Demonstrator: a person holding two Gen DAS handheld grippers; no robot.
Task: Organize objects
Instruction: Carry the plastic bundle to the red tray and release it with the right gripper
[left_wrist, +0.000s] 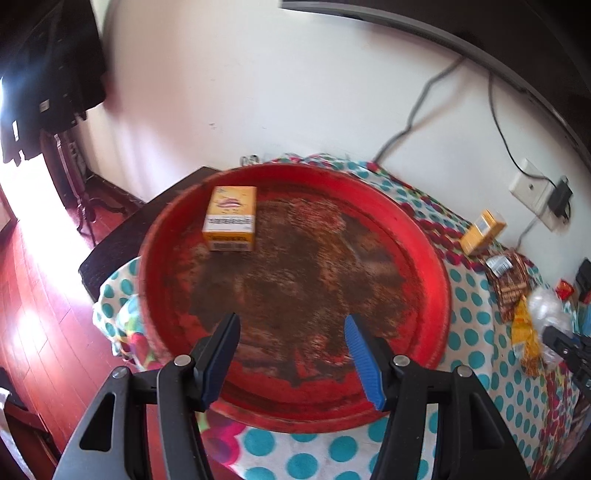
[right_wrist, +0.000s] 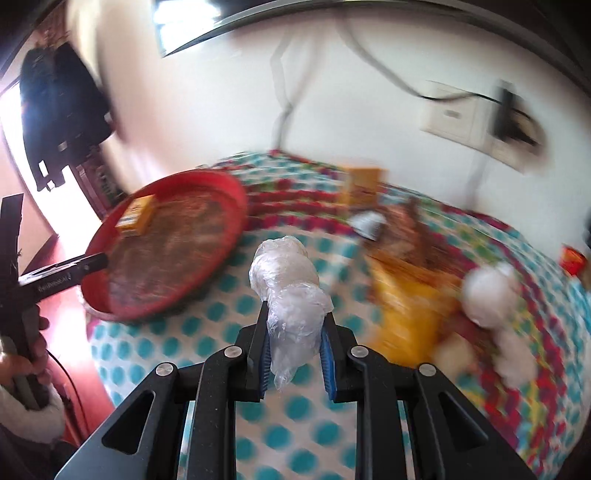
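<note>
The right claw (right_wrist: 294, 354) is closed on a crumpled clear plastic bag (right_wrist: 291, 295); both blue pads (right_wrist: 327, 373) press on the bag's lower part, and its upper part sticks out past the fingertips, above the polka-dot tablecloth (right_wrist: 236, 306). The right wrist view is blurred.

The left claw (left_wrist: 291, 356) stands open with nothing between its fingers, above the near part of a round red tray (left_wrist: 436, 295). The tray rests on the tablecloth at the left end of the table; its floor is worn brown. One yellow box (left_wrist: 231, 223) lies inside the tray, near its far left rim.

A second yellow box (left_wrist: 482, 236) stands on the tablecloth to the right of the tray, near the wall. Just in front of it lie brown printed wrappers (left_wrist: 511, 284) and a yellow packet (left_wrist: 526, 332). In the right wrist view, white fluffy lumps (right_wrist: 487, 291) lie at the right of the table; what they are cannot be told.

A wall socket (left_wrist: 530, 188) with a black adapter (left_wrist: 559, 201) sits on the white wall behind the table
</note>
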